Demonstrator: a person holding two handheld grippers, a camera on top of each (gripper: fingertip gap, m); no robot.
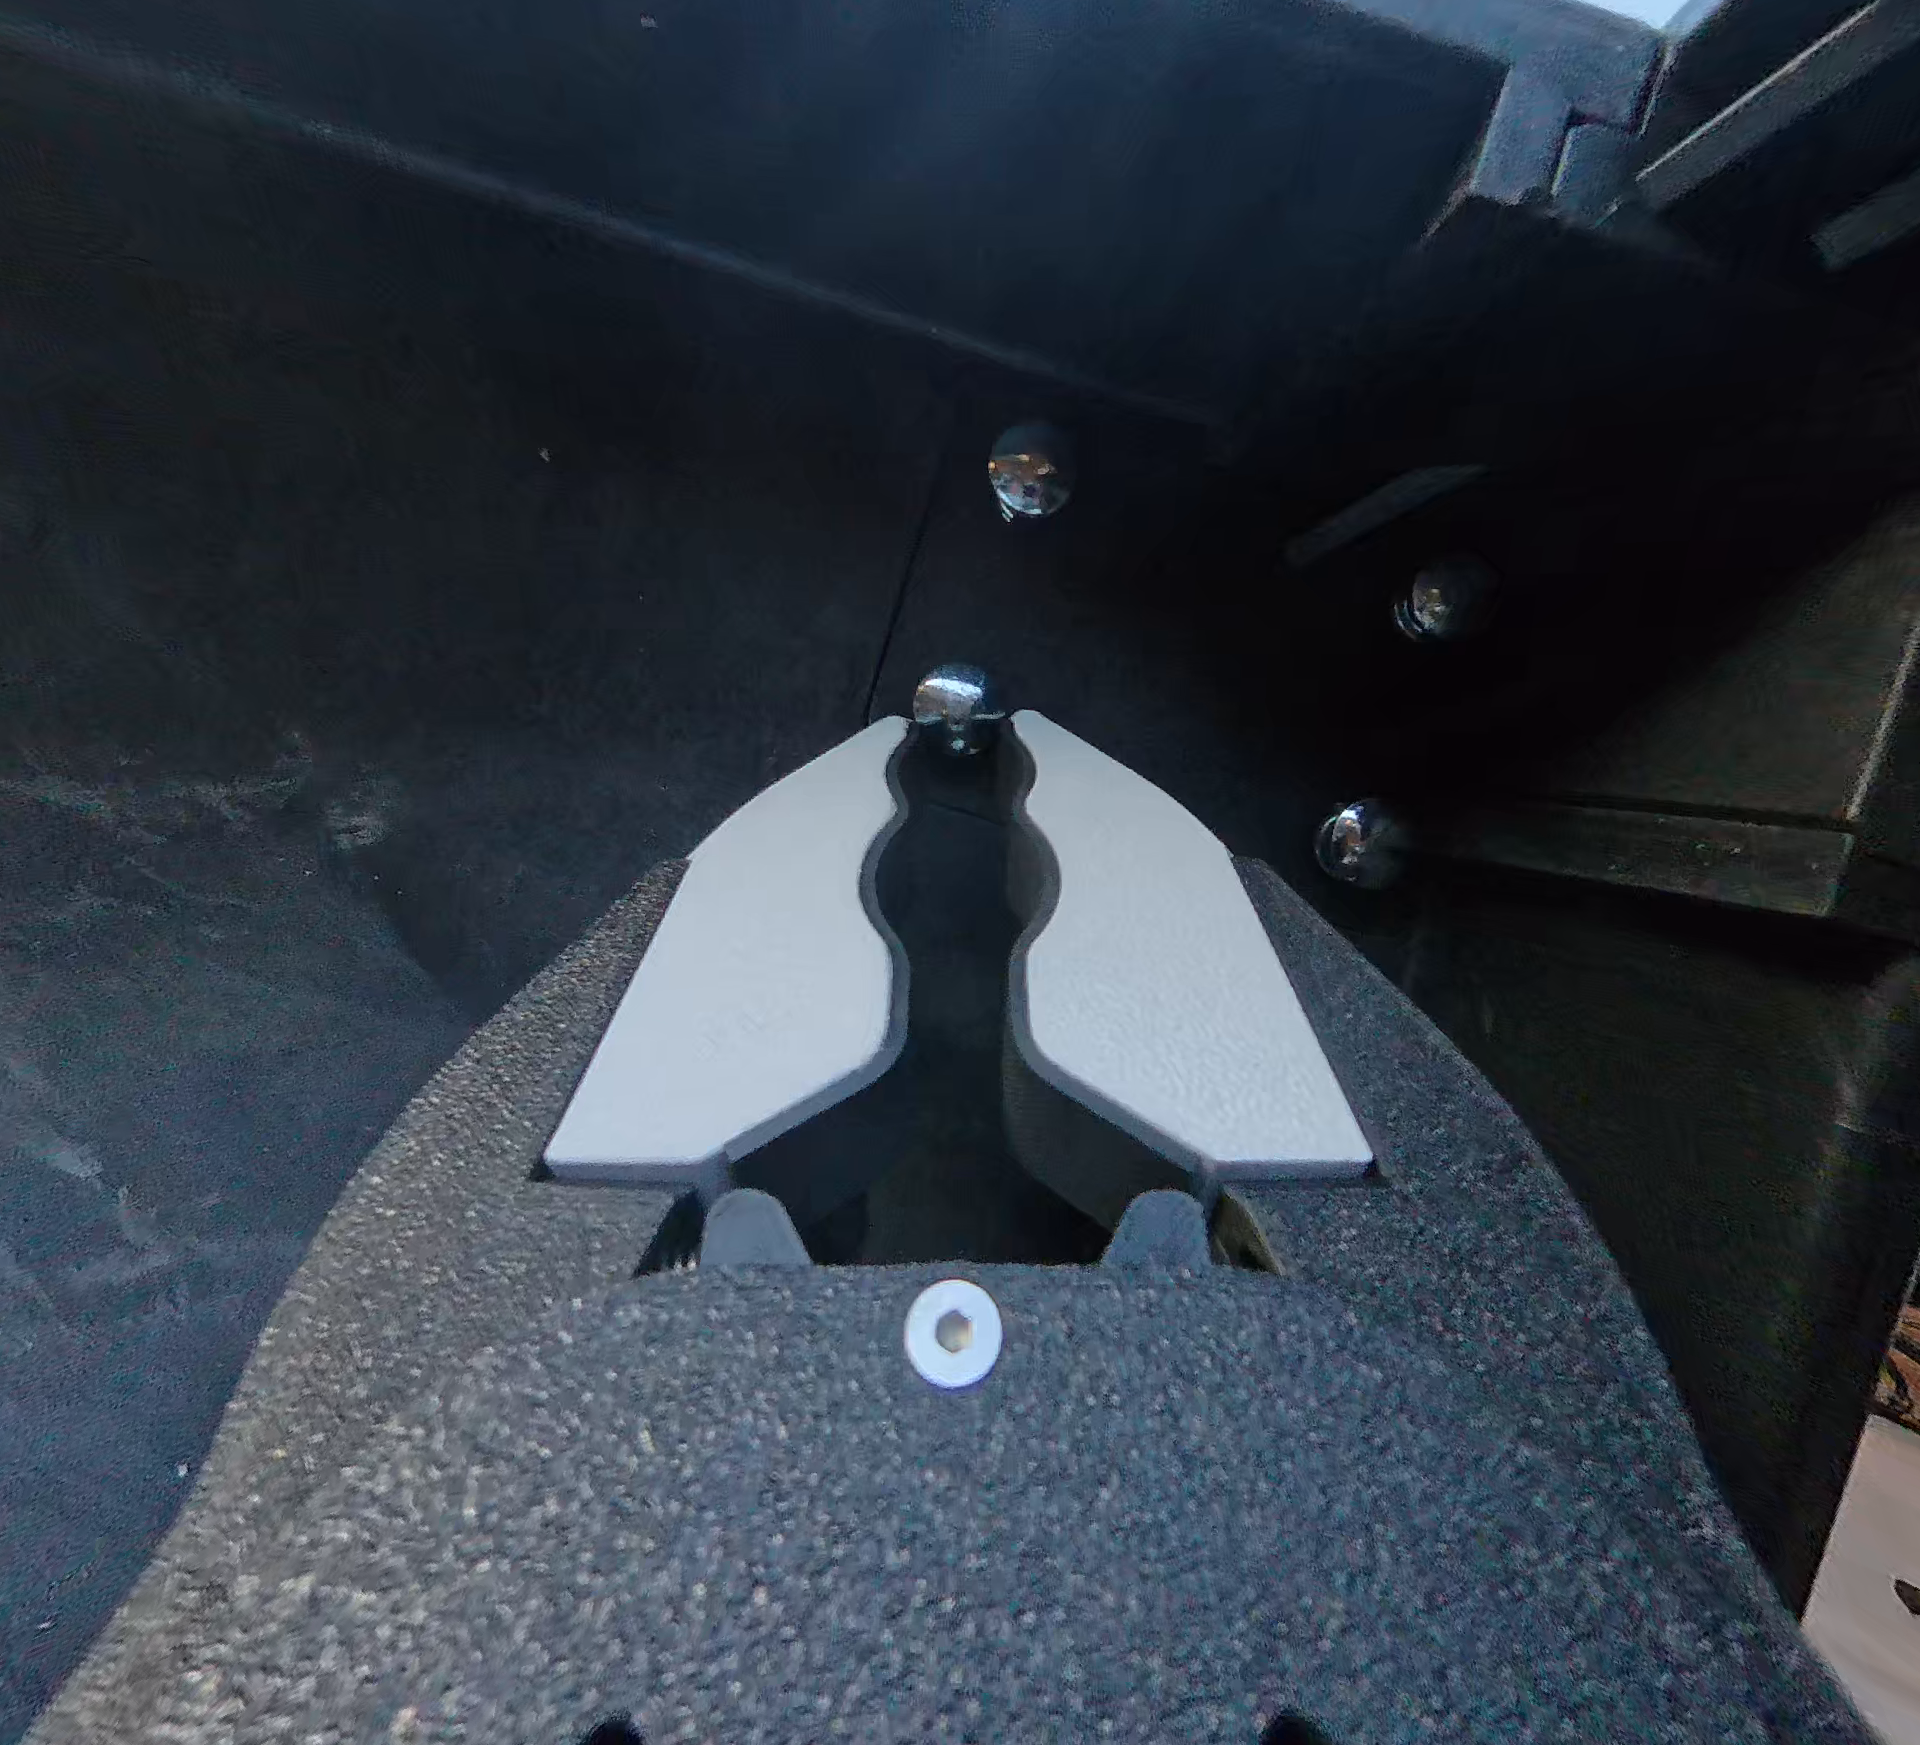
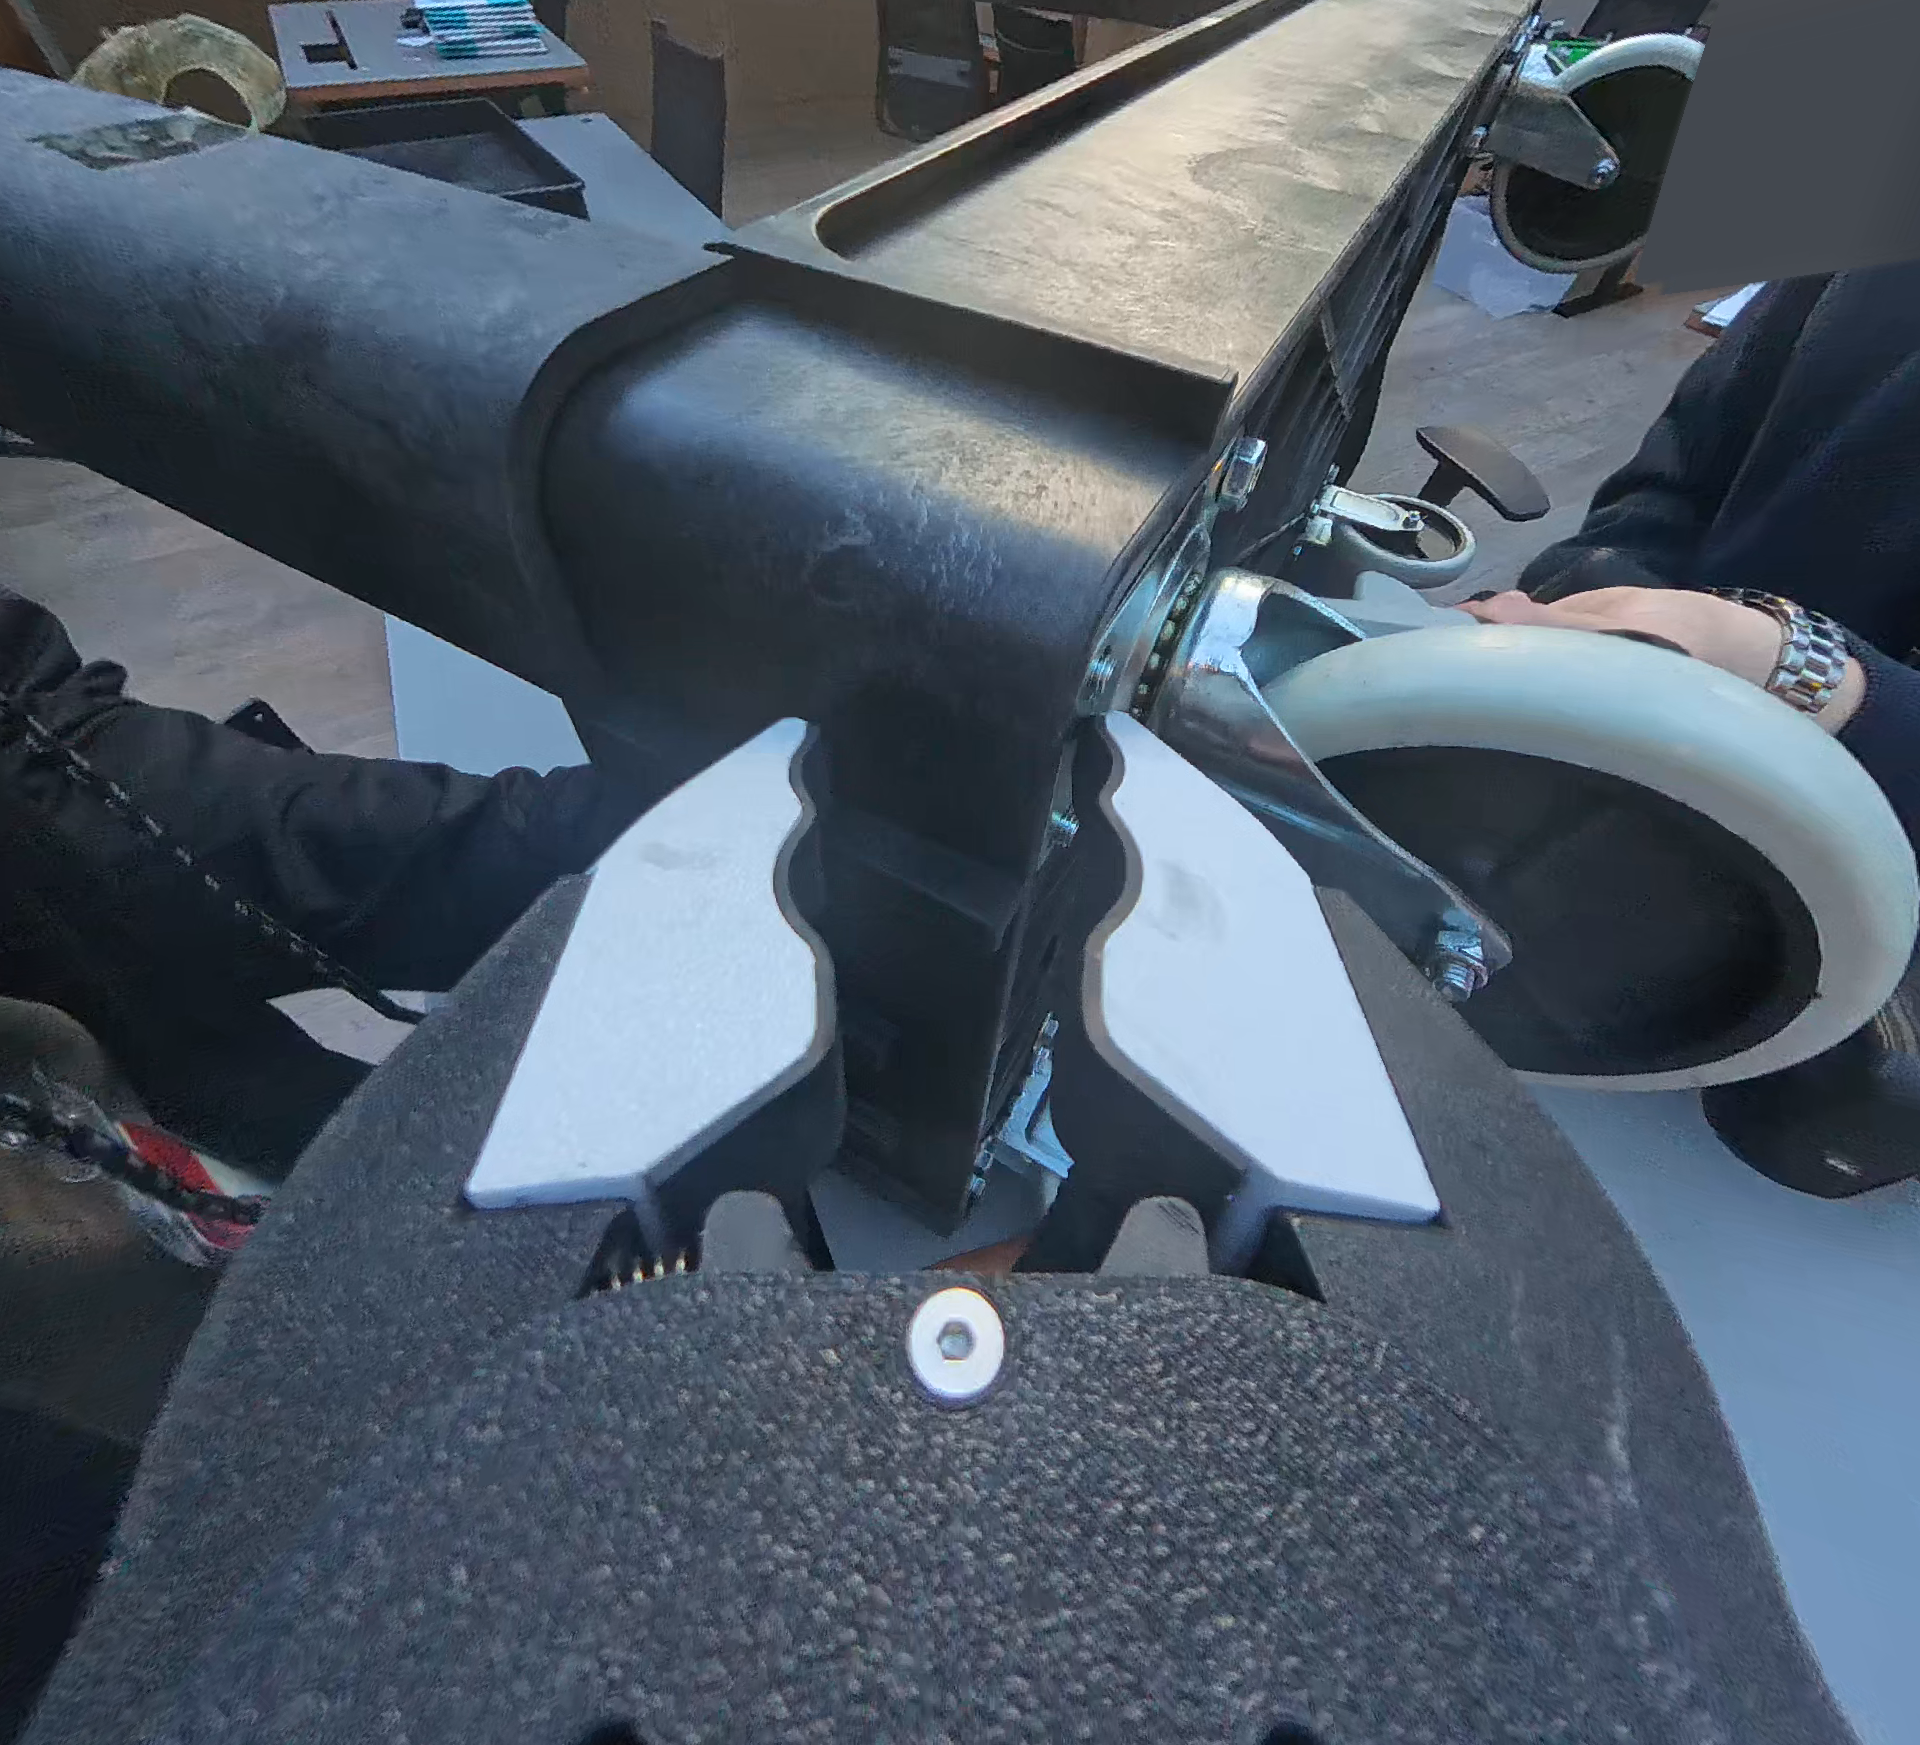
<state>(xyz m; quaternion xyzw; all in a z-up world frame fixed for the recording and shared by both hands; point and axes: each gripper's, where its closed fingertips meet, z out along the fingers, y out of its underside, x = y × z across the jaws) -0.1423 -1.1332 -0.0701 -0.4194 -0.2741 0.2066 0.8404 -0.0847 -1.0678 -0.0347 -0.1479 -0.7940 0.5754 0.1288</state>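
A black plastic cart lies on its side. In the left wrist view I look into its dark inner wall (image 1: 520,345), where several shiny bolt heads stick out. My left gripper (image 1: 961,724) has its grey fingers nearly together, and the tips pinch one bolt head (image 1: 954,703). In the right wrist view my right gripper (image 2: 956,739) straddles the cart's corner post (image 2: 831,552), one finger on each side, clamped on it beside the caster's metal mounting plate. A large caster wheel (image 2: 1621,822) with a white tyre hangs just right of the fingers.
Three more bolt heads (image 1: 1029,469) sit above and right of the left gripper. A person's hand with a metal watch (image 2: 1662,625) rests behind the caster, and a dark sleeve (image 2: 260,822) is at the left. A second caster (image 2: 1590,137) is at the cart's far end. The cart rests on a grey table (image 2: 1766,1280). Left tips to right tips: about 10 cm.
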